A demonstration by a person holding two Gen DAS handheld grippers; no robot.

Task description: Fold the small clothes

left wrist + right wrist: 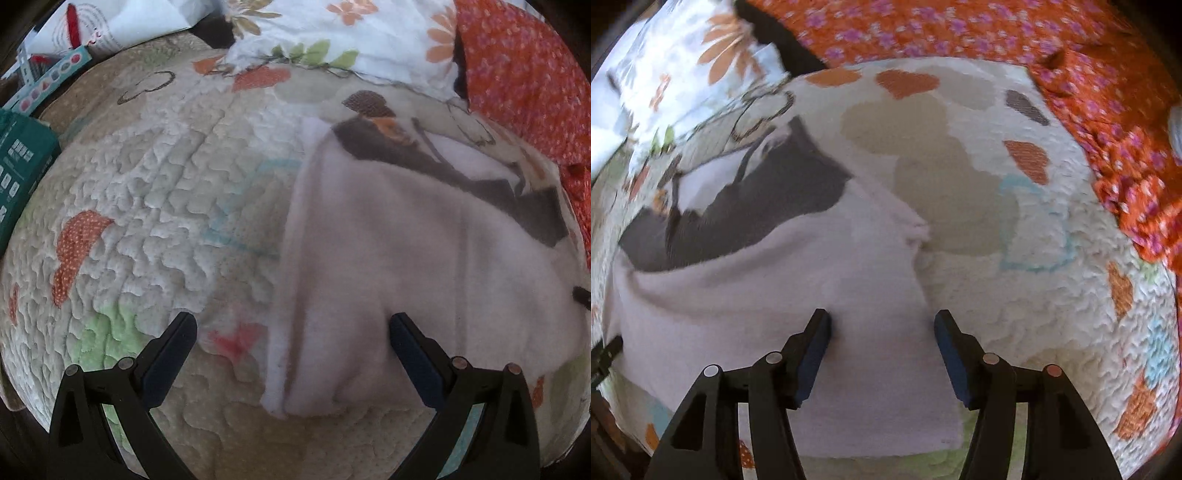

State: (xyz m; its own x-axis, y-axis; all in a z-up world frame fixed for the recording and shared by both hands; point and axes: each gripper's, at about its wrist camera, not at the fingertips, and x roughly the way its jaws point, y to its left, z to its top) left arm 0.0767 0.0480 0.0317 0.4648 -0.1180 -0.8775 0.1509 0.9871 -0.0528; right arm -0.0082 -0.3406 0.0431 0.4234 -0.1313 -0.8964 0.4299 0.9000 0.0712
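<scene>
A pale pink small garment (388, 258) with a dark grey part (406, 155) at its far end lies spread on a quilted bedspread (147, 184). My left gripper (291, 321) hangs open just above the garment's near left edge, with one finger over the quilt and the other over the pink cloth. In the right wrist view the same garment (757, 295) fills the lower left, dark grey part (757, 206) beyond. My right gripper (882, 317) is open over the garment's near right edge, and pink cloth lies between its fingers without being pinched.
An orange floral cloth (524, 74) (960, 29) is bunched along the far right of the bed. A white flowered fabric (332, 29) (665, 74) lies at the back. A teal box (18, 166) and a printed carton (48, 81) sit off the left edge.
</scene>
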